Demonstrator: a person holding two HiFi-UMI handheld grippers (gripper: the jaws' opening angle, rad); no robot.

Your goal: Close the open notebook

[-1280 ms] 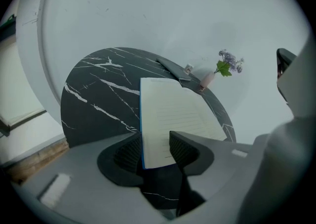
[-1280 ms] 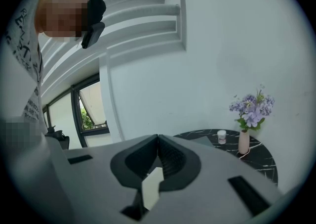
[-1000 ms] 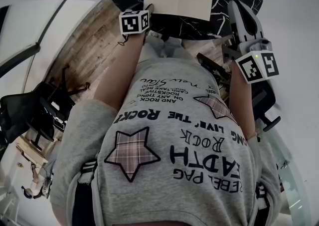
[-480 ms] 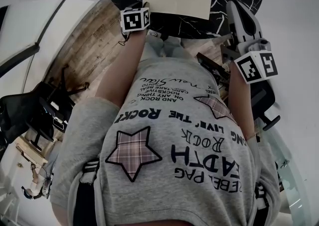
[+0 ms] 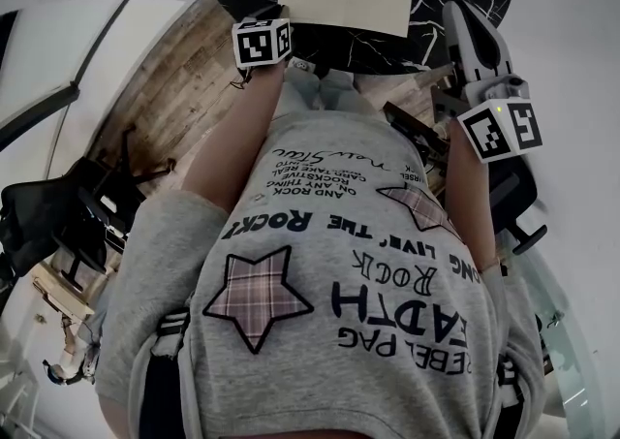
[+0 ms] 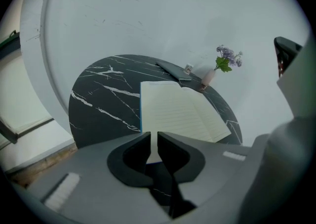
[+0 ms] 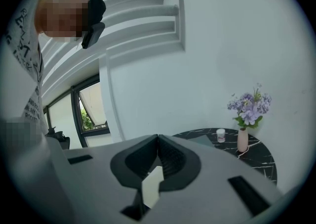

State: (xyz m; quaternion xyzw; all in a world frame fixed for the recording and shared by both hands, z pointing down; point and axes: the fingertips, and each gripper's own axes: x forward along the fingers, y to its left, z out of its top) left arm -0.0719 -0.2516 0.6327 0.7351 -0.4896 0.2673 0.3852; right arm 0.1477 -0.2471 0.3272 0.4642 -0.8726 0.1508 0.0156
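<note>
1. Left claw [image 6: 153,136]: the jaws have just been closing and now stand nearly together with only a thin slit. We see nothing clamped; a pale page shows through the slit.
2. Right claw [image 7: 158,138]: jaws together and empty. It is off to the right of the book, not touching it.
3. Notebook [image 6: 174,111]: it lies open and flat on the black marble counter [image 6: 98,97], just ahead of the left claw's tips. The spine runs away ahead and rightward.
4. Step in hand, as we judge it: lift the left half and fold it over to the right.
5. The blue cover edge [image 6: 140,109] sits slightly left of the tips. We move there, go low, and slide the closed tips under the cover itself. Catching one sheet only turns a page.
6. We sweep in an arc over the spine instead of pushing forward. The book looks likely to slide on the smooth counter toward the vase [image 6: 208,76] beyond its far right corner.
7. The right claw can pin the right page while we flip.
8. We finish by pressing the cover flat.
</note>
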